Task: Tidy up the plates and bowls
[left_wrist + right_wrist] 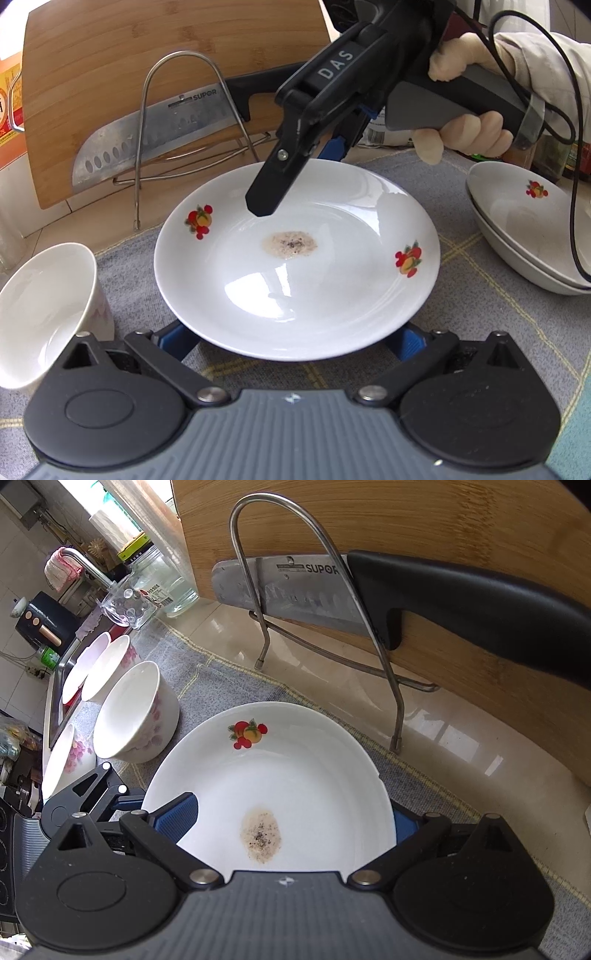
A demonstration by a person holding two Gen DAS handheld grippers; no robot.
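Observation:
A white plate (pixel 295 266) with fruit decals and a brown stain lies on the grey cloth; it also shows in the right wrist view (pixel 295 775). My left gripper (pixel 295 341) is open, its blue-padded fingers spread under the plate's near rim. My right gripper (pixel 291 818) is open astride the plate's far rim: one finger (pixel 273 184) is over the plate, the other below the rim. A white bowl (pixel 48 314) sits left of the plate. Two stacked plates (pixel 517 229) lie at the right.
A wire rack (pixel 184 110) holds a bamboo cutting board (pixel 110 55) and a Supor knife (pixel 314 587) behind the plate. Several flowered bowls (pixel 129 712) stand left, near the sink and a glass jar (pixel 166 579).

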